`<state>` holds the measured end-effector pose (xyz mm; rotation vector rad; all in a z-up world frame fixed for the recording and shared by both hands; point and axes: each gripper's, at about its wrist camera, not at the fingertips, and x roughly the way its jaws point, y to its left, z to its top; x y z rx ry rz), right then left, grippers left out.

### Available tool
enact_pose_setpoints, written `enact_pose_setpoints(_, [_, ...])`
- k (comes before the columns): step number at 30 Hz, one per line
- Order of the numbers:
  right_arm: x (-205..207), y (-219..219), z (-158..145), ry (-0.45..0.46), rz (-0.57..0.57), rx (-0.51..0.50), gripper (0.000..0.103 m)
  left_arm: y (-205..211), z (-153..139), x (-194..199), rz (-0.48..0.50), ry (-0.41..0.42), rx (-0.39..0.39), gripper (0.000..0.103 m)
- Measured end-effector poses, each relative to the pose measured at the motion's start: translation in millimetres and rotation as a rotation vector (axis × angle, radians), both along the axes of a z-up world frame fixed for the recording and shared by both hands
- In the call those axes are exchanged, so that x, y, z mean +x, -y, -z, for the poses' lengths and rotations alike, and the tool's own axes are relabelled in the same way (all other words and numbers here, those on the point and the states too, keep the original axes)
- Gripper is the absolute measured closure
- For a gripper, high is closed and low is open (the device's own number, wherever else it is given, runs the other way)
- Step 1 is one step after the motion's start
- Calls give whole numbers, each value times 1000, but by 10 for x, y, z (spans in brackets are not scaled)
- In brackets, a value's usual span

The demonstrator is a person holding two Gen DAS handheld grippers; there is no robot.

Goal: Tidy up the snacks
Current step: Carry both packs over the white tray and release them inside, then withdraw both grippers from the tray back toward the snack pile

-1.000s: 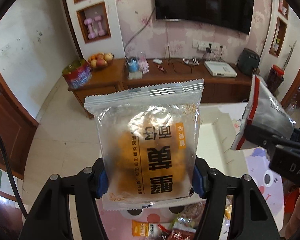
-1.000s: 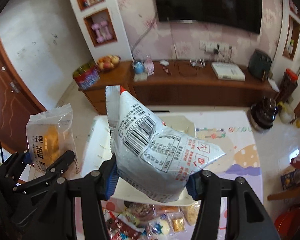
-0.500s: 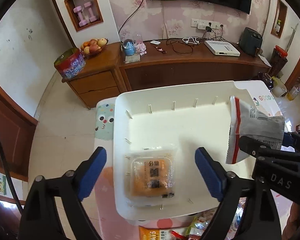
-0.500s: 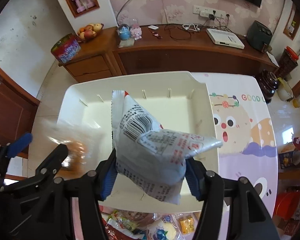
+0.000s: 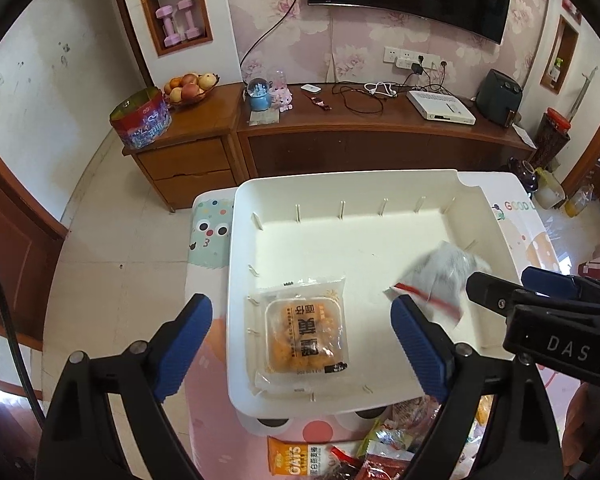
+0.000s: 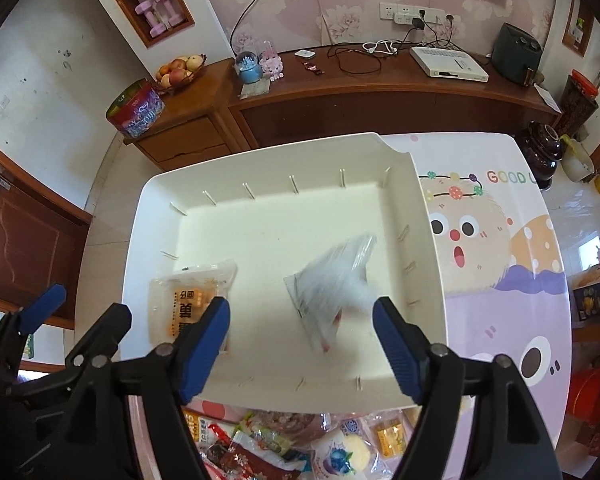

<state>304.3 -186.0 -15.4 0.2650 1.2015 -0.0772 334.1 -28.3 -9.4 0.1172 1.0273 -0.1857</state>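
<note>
The bench [image 6: 496, 288] wears a cartoon-printed cloth and carries a wide white tray [image 6: 148, 200], whose inner walls show small slot ribs. The tray's floor is mostly bare.

The left claw [image 5: 302, 344] hangs over the tray's near left part with its blue pads spread wide and nothing between them. The right claw [image 6: 302, 340] is over the tray's near right part; its jaws are opening, and no pad presses on anything.

In the tray's near left corner an orange pastry packet [image 5: 306, 334] lies flat, with dark printed characters on its clear wrapper. It shows in the right wrist view too [image 6: 190, 300], partly behind the right claw's left finger.

To its right, apart from it, a silver-grey snack bag [image 6: 334, 284] with a red stripe is smeared by motion blur inside the tray; whether it already rests on the floor of the tray cannot be told. In the left wrist view it appears beside the right claw's black finger [image 5: 440, 276].

At the near edge of the bench, just outside the tray, a heap of assorted snack packets [image 6: 300, 444] lies loose, an orange oats bar [image 5: 294, 458] among them.
</note>
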Motion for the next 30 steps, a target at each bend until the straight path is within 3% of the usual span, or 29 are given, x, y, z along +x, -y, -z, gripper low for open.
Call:
enact_pose_setpoints(9, [-307,66,-263,28,9,3,27,-45,-240,-339,-13,22,-43,13])
enact_pose_setpoints(21, [-1162,88,-913,141,-31,-43,28,126,-781,-1356,52,198,-111,13])
enact_pose_setpoints(30, [-1875,174,-1269,218,-36,-98,27,210,-1020,-2040,85,243,-184,13])
